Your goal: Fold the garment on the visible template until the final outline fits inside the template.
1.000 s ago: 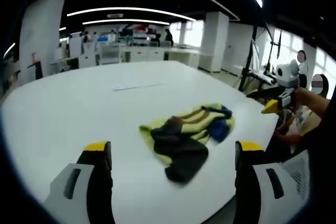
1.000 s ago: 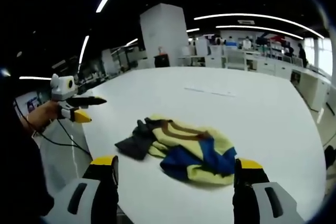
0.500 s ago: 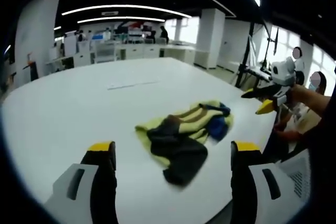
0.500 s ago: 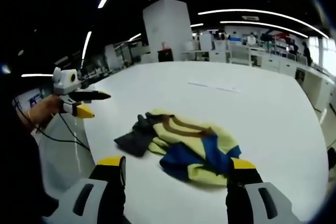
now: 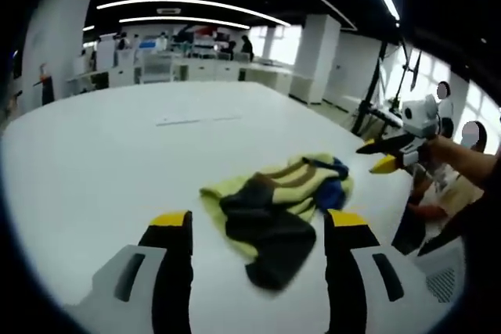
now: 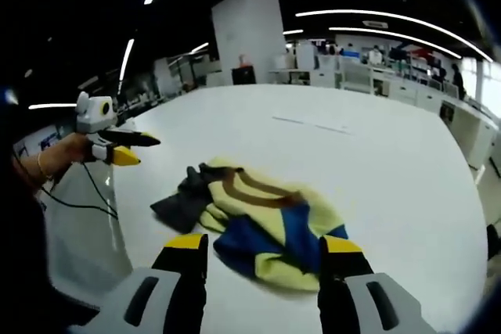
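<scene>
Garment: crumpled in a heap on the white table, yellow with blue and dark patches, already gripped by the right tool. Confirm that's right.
Not quite. The garment is crumpled on the white table, yellow with blue and dark patches, but the right tool is not gripping it. The right gripper view shows its jaws apart, short of the cloth.

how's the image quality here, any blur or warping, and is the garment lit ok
Left gripper view: strong fisheye bend, the white table edge curves; the garment is evenly lit but soft, with window glare at right. Right gripper view: same warping, the garment slightly blurred, ceiling light strips bowed into arcs.
</scene>
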A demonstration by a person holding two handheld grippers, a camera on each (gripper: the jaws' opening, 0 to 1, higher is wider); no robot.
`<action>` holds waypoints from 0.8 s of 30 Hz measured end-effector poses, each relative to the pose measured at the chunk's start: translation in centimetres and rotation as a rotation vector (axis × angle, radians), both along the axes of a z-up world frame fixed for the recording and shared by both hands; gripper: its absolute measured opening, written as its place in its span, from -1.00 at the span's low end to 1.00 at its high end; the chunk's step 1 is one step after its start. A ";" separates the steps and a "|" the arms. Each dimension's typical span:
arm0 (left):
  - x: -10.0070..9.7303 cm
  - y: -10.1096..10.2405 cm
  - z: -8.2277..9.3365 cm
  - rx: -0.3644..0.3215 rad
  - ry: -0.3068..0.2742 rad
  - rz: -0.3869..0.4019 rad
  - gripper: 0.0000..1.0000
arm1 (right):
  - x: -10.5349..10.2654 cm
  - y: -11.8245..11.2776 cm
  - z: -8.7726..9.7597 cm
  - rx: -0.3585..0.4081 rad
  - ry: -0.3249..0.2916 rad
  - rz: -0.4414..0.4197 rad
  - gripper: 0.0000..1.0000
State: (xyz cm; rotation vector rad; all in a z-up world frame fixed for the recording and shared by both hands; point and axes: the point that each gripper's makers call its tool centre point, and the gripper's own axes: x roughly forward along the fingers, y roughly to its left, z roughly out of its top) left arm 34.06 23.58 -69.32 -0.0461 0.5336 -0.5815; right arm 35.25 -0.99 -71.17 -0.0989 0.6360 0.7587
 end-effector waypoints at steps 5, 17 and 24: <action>1.2 -0.5 -0.8 0.003 0.015 -0.012 0.16 | 1.0 -0.2 -1.5 -0.030 0.038 0.012 -0.12; 3.4 -1.1 -4.2 0.014 0.095 -0.019 -0.09 | 3.2 -0.2 -3.8 -0.063 0.076 0.004 -0.45; 4.2 -1.3 -6.3 0.014 0.147 -0.006 -0.22 | 3.9 -0.4 -4.9 -0.085 0.093 -0.002 -0.57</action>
